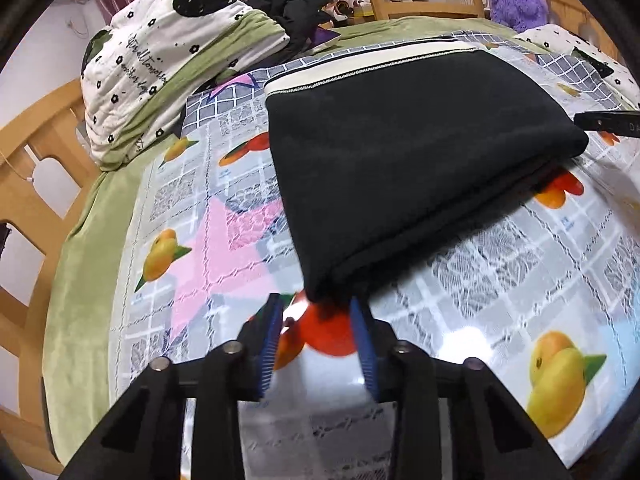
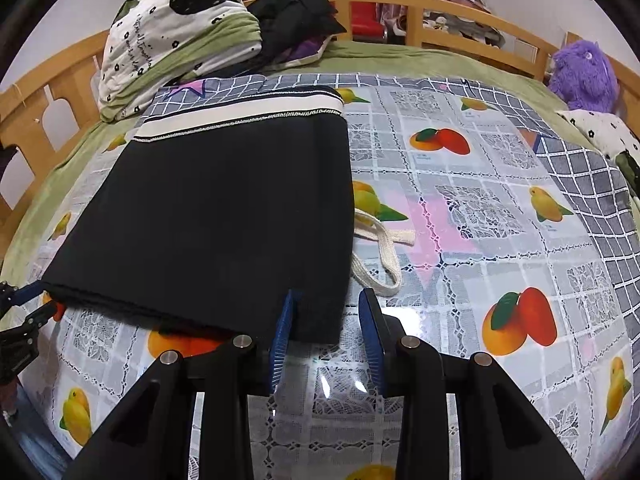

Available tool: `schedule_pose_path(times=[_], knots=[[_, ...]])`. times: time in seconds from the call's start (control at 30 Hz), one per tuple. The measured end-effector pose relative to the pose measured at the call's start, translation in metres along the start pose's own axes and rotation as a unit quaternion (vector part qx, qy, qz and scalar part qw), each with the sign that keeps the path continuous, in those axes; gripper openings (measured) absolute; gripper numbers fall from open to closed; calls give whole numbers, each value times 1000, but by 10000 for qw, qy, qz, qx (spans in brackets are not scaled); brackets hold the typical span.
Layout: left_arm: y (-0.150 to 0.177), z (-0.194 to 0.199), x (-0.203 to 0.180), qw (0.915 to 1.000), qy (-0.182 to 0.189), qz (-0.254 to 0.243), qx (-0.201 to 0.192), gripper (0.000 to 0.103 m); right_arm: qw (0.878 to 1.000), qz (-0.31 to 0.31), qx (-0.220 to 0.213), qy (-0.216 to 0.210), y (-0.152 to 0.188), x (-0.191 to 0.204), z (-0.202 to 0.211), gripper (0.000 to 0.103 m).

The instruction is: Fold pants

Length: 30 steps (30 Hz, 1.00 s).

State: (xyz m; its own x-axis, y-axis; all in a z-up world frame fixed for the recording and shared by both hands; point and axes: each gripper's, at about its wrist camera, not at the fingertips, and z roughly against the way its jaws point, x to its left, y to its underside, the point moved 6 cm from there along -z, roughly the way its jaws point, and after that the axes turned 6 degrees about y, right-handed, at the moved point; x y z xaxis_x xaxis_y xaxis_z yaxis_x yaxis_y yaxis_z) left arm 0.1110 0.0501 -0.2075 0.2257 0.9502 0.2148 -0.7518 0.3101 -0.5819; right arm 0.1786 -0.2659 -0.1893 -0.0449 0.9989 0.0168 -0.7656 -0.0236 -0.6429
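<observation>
The black pants [image 1: 404, 160] lie folded into a thick rectangle on the fruit-print cloth [image 1: 520, 288], cream waistband at the far end. My left gripper [image 1: 318, 308] is open, its blue fingers astride the near left corner of the fold. In the right wrist view the pants [image 2: 224, 216] fill the left half. My right gripper [image 2: 330, 304] is open around the near right corner. A cream drawstring [image 2: 384, 256] trails out from the pants' right edge. The left gripper also shows at the left edge of the right wrist view [image 2: 24, 312].
The cloth covers a green bed [image 2: 420, 60] with a wooden rail [image 2: 440, 12]. A folded white-and-green quilt [image 1: 160, 68] and dark clothes [image 1: 292, 8] sit at the far left. A purple plush toy [image 2: 584, 76] sits at the far right.
</observation>
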Motion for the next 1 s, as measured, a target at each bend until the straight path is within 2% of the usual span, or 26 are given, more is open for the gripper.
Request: schedule_pose_path(times=[0.13,0.2,0.27,0.4,0.53,0.6,0.7,0.87,1.0], knots=[[-8,1,7,9989,112,427,-154,12,9999,-92,15,-81,0,-1,2,34],[-8,5,15,9951,343,884,-273,10,9999,-39,24,-141,2,0,3,34],[-1,1,24,9901,591,1263,-135,8,9999,63,-56,-57,2,0,5,34],[15,-3,29,9874,540,1487,92,7,9996,129,-225,67,1,-3,9,35],[14,21,39,9822,733,1713,-238,7,9995,-71,-314,-36,-8,-7,13,35],[6,36,45,9780,803,1867,-466,7,9987,-137,-492,-9,-14,-8,16,35],[-20,39,45,9719,1171,1955,-585,7,9974,-103,-711,55,-28,-4,17,35],[-71,23,20,9633,1834,1833,-701,7,9979,-151,-367,-511,-46,18,-2,34],[-92,-6,-4,9621,2002,1746,-609,7,9978,-20,-302,-597,-48,38,-15,34]])
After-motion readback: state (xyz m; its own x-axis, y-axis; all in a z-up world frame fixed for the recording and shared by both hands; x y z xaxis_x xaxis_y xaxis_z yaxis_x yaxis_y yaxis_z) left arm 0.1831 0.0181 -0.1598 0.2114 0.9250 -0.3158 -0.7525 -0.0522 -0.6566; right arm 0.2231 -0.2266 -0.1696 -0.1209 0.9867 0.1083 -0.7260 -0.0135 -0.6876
